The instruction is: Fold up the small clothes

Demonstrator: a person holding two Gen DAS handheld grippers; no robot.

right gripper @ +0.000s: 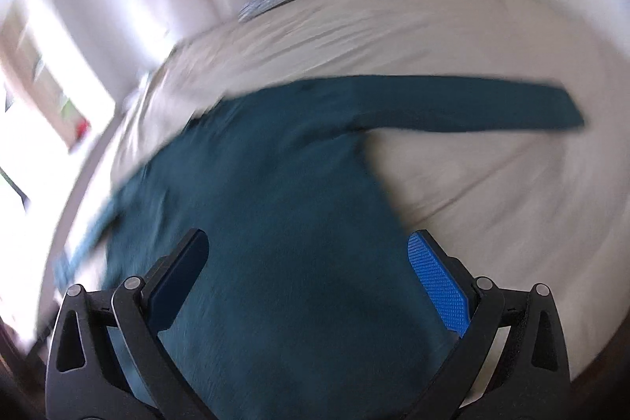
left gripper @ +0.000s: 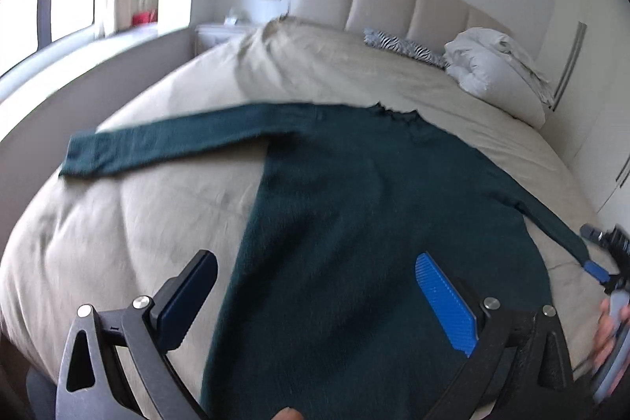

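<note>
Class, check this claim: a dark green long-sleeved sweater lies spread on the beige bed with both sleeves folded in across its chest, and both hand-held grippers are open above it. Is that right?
Not quite. The sweater does lie on the beige bed, with the left hand-held gripper and the right hand-held gripper open, but the sleeves stretch outward, not folded in. The left wrist view shows this best.

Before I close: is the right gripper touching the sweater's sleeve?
Cannot tell. Left wrist view: right gripper overlaps the sweater cuff, contact or gap unclear; right wrist view is blurred.
</note>
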